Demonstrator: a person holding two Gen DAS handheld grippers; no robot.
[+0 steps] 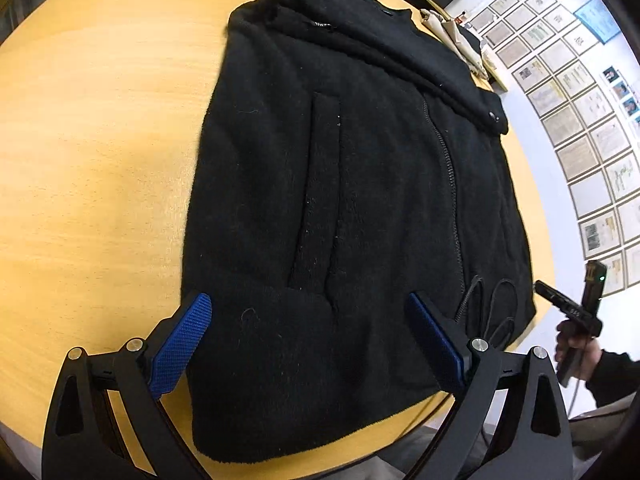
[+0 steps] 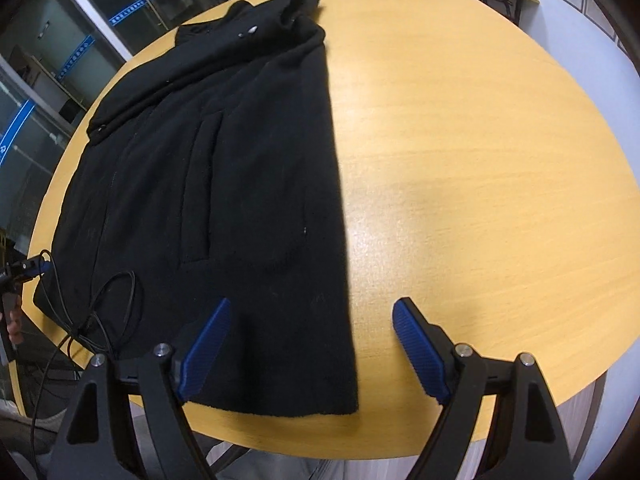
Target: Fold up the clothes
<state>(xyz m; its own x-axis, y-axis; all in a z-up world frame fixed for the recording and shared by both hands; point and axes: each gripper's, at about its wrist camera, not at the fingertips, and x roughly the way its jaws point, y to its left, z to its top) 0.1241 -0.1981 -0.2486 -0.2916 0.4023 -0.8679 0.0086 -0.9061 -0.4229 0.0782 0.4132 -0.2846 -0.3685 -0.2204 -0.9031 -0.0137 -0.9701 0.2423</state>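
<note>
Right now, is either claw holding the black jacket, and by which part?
Nothing is held. The left claw and the right claw are both open above the hem end of the black jacket, which lies on the table.

free: bare table right of jacket | obstacle: loose cable on hem

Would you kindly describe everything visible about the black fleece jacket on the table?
The black fleece jacket lies flat, front up, on the round wooden table. Its fabric looks fuzzy and speckled with lint. A closed zipper runs down the middle, with a slit pocket beside it. A sleeve is folded diagonally across the chest. The hem reaches the near edge, a thin black cord lying on it. Neither open gripper holds it.
</note>
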